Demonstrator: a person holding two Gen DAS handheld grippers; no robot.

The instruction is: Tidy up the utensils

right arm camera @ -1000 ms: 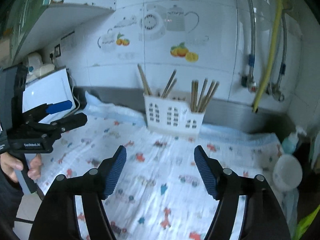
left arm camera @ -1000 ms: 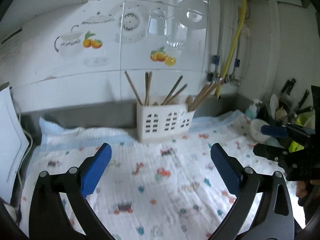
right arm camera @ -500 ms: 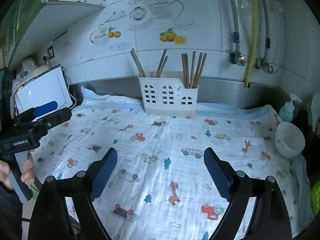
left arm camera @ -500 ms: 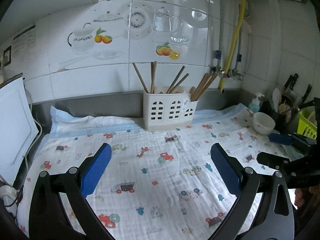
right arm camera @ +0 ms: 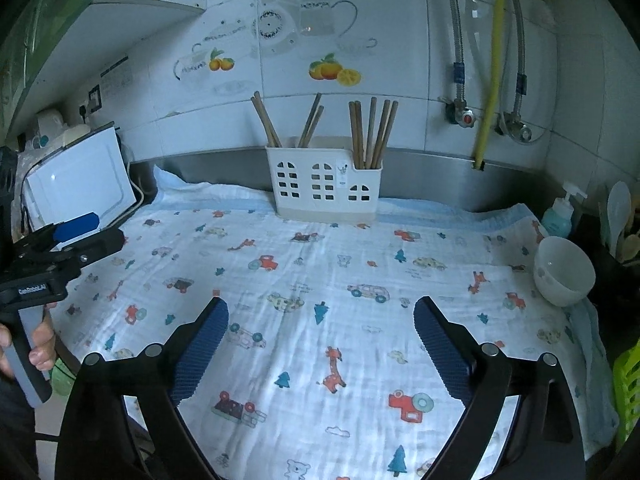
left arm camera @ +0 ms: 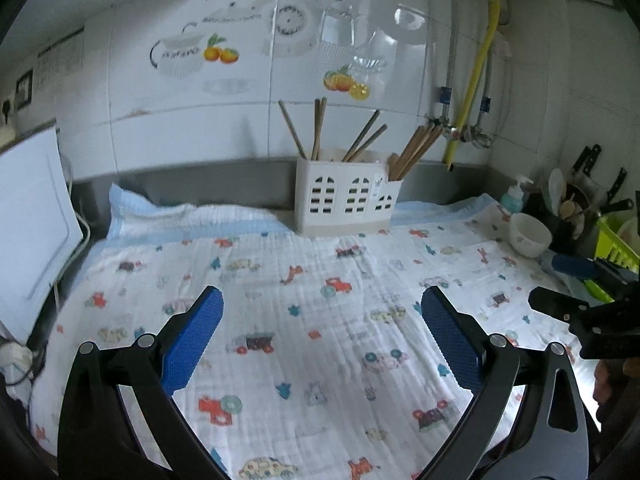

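A white utensil holder (left arm camera: 347, 200) with arched cut-outs stands at the back of the counter against the steel backsplash; it also shows in the right wrist view (right arm camera: 326, 186). Several wooden chopsticks (left arm camera: 414, 150) (right arm camera: 370, 134) stand upright in its compartments. My left gripper (left arm camera: 322, 338) is open and empty, well in front of the holder above the patterned cloth (left arm camera: 304, 300). My right gripper (right arm camera: 320, 350) is open and empty, also well short of the holder. Each gripper shows at the edge of the other's view.
A white bowl (right arm camera: 564, 270) sits on the cloth at the right, beside a soap bottle (right arm camera: 558, 216) and a rack of kitchen tools (left arm camera: 576, 204). A white board (right arm camera: 80, 182) leans at the left. A yellow hose (right arm camera: 490, 64) and pipes hang on the tiled wall.
Both grippers have pulled back from the holder and steadied; the view now takes in more of the cloth. Both stay open and empty.
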